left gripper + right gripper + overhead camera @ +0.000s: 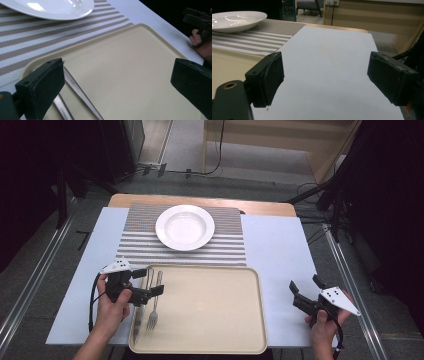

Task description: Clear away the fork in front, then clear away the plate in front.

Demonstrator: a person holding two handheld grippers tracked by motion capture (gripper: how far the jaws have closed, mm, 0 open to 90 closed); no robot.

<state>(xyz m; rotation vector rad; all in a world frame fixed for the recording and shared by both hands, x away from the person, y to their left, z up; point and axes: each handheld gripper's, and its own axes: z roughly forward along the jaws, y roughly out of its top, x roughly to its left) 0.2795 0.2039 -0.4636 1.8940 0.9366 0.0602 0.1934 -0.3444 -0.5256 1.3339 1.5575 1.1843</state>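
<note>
**Setting the table: cutlery on the tray, nothing laid beside the plate**

Judging from the layout, we are at an early stage. The left gripper (150,282) hangs just over the knife (137,312) and fork (154,306), jaws spread wide, nothing between them. Both pieces lie side by side at the left edge of the beige tray (210,310), which carries nothing else. The white plate (185,227) sits empty on the striped placemat (227,245). The right gripper (304,289) waits right of the tray, jaws apart, empty. Left to do, we reckon: move the cutlery beside the plate.
</note>
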